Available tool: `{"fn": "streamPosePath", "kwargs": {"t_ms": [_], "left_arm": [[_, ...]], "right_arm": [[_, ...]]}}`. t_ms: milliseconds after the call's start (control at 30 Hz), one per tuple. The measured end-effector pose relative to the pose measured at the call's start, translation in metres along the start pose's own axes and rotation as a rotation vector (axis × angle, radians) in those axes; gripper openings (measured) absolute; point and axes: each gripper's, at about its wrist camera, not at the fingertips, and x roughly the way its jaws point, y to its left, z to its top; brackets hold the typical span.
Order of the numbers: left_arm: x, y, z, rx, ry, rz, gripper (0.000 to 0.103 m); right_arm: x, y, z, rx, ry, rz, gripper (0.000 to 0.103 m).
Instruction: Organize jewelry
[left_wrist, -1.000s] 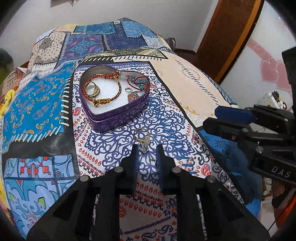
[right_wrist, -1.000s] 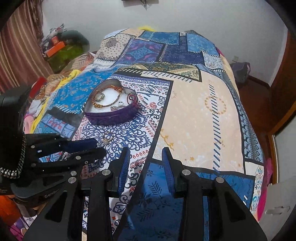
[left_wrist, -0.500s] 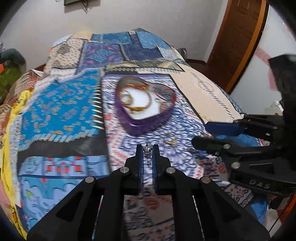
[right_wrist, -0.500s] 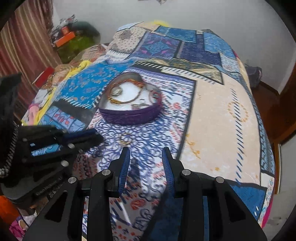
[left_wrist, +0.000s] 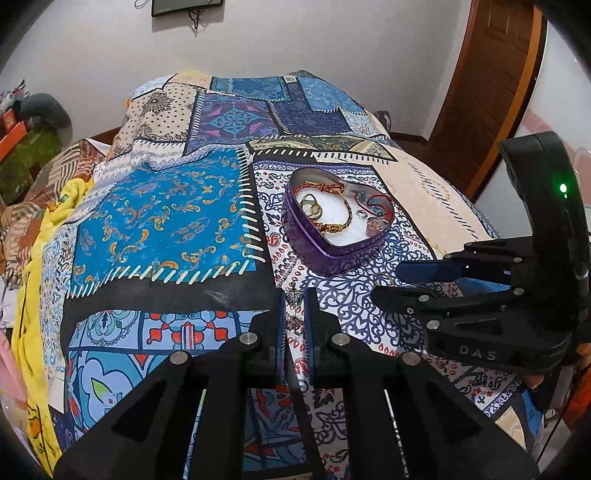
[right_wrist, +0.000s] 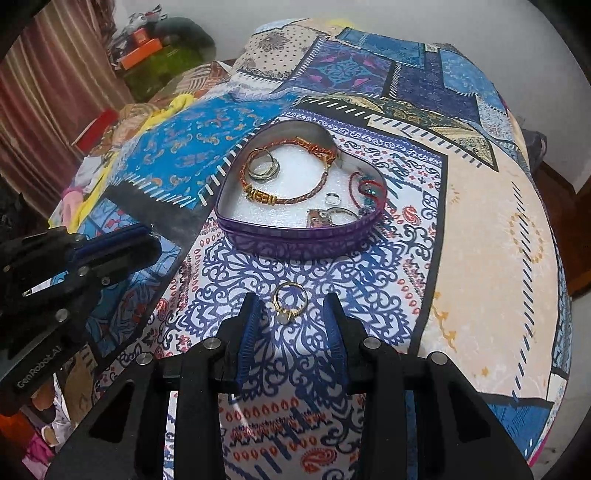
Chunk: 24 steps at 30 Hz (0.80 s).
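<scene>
A purple heart-shaped tin (left_wrist: 325, 254) (right_wrist: 295, 245) sits on the patterned bedspread and holds a braided bracelet (right_wrist: 295, 194), rings and a red cord. My left gripper (left_wrist: 294, 297) is shut on a small silver crown ring (left_wrist: 294, 295), held above the cloth in front of the tin. My right gripper (right_wrist: 291, 314) is open, its fingers either side of a gold ring (right_wrist: 290, 301) that lies on the bedspread just in front of the tin. The right gripper also shows at the right of the left wrist view (left_wrist: 406, 280).
The bedspread (right_wrist: 480, 240) covers a bed that drops away at the right edge. Piled clothes and boxes (right_wrist: 147, 51) lie at the far left. A wooden door (left_wrist: 491, 92) stands at the back right.
My left gripper closed on the silver crown ring and lifted it off the cloth. My right gripper moved forward and now brackets the gold ring.
</scene>
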Motion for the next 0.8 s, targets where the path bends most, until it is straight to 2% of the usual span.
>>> {"fn": "streamPosePath", "kwargs": {"t_ms": [33,67,200,233,800], "left_arm": [[0.0,0.0,0.0,0.0,0.0,-0.001,0.008],[-0.001,-0.001,0.0,0.0,-0.001,-0.002,0.008],[-0.005,-0.002,0.001,0.002,-0.01,-0.003,0.008],[-0.007,-0.002,0.002,0.002,-0.014,-0.006,0.008],[-0.031,-0.006,0.026,0.002,-0.089,-0.002,0.008]], "right_arm": [[0.0,0.002,-0.001,-0.011,-0.002,-0.002,0.026],[0.0,0.004,-0.002,-0.025,0.002,0.0,0.016],[-0.002,0.009,-0.002,-0.049,-0.007,-0.017,0.015],[-0.004,0.009,-0.002,-0.054,-0.012,-0.017,0.008],[-0.046,0.002,0.002,-0.027,-0.149,-0.032,0.008]]}}
